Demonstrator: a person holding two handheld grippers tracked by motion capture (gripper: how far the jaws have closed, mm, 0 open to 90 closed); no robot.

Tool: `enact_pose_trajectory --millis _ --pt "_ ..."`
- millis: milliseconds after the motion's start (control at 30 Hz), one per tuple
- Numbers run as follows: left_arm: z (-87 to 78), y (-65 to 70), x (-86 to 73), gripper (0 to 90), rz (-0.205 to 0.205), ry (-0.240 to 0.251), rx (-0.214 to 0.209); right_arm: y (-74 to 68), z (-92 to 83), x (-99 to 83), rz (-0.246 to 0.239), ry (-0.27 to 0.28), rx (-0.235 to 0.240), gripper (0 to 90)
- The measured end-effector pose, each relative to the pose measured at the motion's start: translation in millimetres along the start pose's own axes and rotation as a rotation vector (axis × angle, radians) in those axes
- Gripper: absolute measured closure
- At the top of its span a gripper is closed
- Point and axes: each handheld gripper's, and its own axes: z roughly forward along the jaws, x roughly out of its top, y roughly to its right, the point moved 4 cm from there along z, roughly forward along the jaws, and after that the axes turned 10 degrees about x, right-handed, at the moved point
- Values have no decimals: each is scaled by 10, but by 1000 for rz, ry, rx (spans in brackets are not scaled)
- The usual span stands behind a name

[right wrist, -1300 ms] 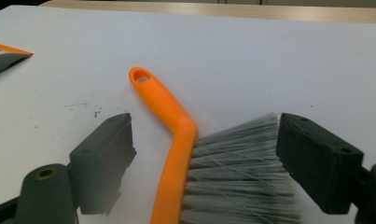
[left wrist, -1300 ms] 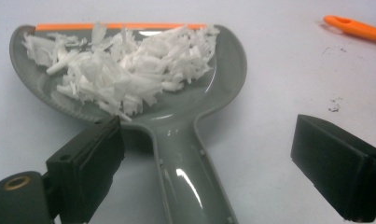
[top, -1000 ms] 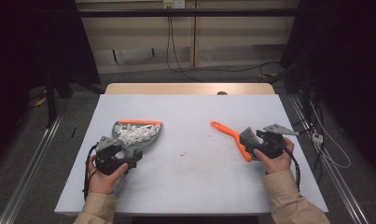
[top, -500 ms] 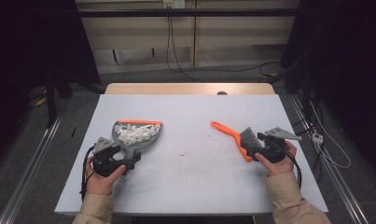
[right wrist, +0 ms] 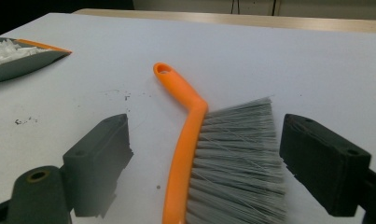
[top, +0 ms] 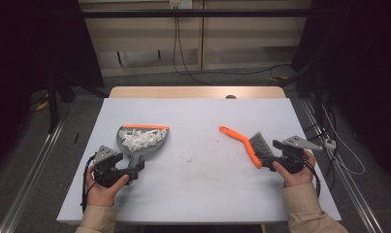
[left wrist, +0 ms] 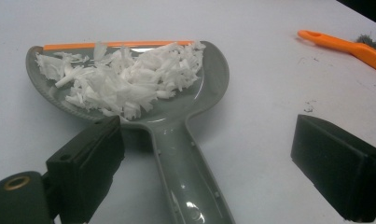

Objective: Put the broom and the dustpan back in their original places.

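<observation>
On the pale table (top: 198,194), your left gripper (left wrist: 209,154) spreads its jaws wide astride the loaded dustpan's (left wrist: 176,116) handle, your right gripper (right wrist: 204,163) likewise around the brush (right wrist: 190,140), neither gripped.

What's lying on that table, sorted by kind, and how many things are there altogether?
Dustpans: 1, the grey dustpan with an orange lip
Heaps of scraps: 1, white shreds lying in the dustpan
Brushes: 1, the orange brush with grey bristles
Hand-held tools: 2, the left tool and the right tool, both open
Total: 5
</observation>
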Motion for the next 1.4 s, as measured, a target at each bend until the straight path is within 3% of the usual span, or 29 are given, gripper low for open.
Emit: enact_pose_trajectory --millis 200,267,867,1400 --pt "-73 -24 9 81 3 33 -24 -32 -29 -31 -31 -11 26 151" --pt "-92 -26 15 77 -11 54 -47 -39 -41 -40 -36 -12 29 150" --pt "-197 -58 -20 57 19 166 -202 -89 -143 -155 -77 -21 62 149" --pt "-235 -58 -106 57 31 189 -236 -173 -209 -252 -92 -30 108 149"
